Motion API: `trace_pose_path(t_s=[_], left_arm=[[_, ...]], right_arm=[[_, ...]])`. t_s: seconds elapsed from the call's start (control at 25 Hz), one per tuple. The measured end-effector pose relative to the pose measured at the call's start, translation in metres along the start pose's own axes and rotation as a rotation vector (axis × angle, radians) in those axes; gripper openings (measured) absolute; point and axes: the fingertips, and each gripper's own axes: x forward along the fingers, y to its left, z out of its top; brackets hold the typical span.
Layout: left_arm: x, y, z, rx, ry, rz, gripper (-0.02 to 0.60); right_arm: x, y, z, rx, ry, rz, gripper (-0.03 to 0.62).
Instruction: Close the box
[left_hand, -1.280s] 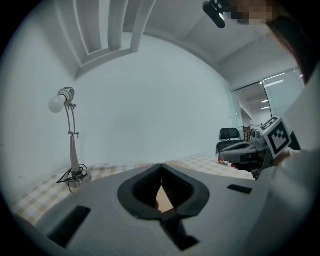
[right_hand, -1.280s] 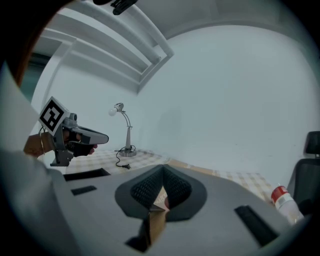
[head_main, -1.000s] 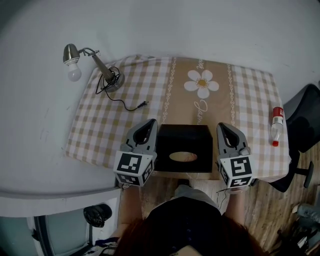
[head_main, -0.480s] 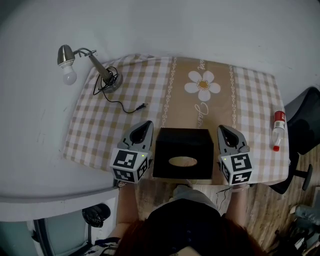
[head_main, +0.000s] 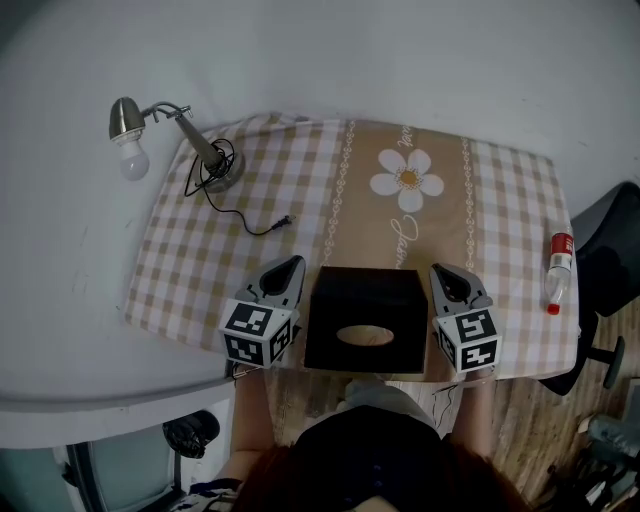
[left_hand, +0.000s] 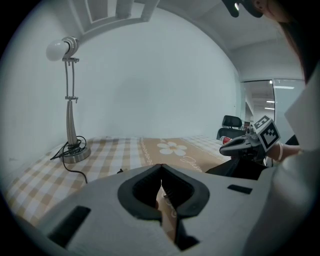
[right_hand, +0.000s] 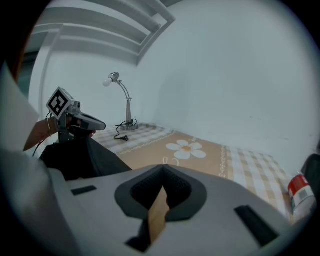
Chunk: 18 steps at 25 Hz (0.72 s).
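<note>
Your box (head_main: 365, 318) sits at the near edge of the worktop (head_main: 190, 290), on the tan middle strip of the cloth (head_main: 500, 200). Only the head view shows its top, which lies flat with an oval opening (head_main: 364, 335). The two gripper views catch just its dark sides.

Your left tongs (head_main: 292, 263) lie just beside its left side, with a sliver of cloth showing between. Your right tongs (head_main: 441, 271) lie just beside its right side, and you cannot tell from above whether they touch it. The head view does not show how the tongs stand. Each gripper view does: both pairs are pressed together at the tips with nothing held, and each view sees the other tongs across the box.

The box's near face is at the worktop's edge, so there is no room behind it on your side. Ahead of it the cloth lies bare up to the flower (head_main: 408, 181). The lamp (head_main: 204, 152) stands at the far left corner, and its cord (head_main: 252, 222) trails inward, its plug end near the left tongs but apart from them. A bottle (head_main: 556, 272) lies at the right edge, well apart from the box, with a chair (head_main: 606, 250) beyond that edge.
</note>
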Motion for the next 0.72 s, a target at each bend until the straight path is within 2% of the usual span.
trace_pose_path(t_s=[0.36, 0.72], left_arm=[[0.014, -0.001, -0.031, -0.062, 0.098, -0.071, 0.026], [0.024, -0.001, -0.061, -0.054, 0.222, -0.107, 0.026]], right_arm=[[0.013, 0.0, -0.022, 0.012, 0.092, 0.049, 0.017], [0.021, 0.006, -0.04, 0.009, 0.176, 0.097, 0.017]])
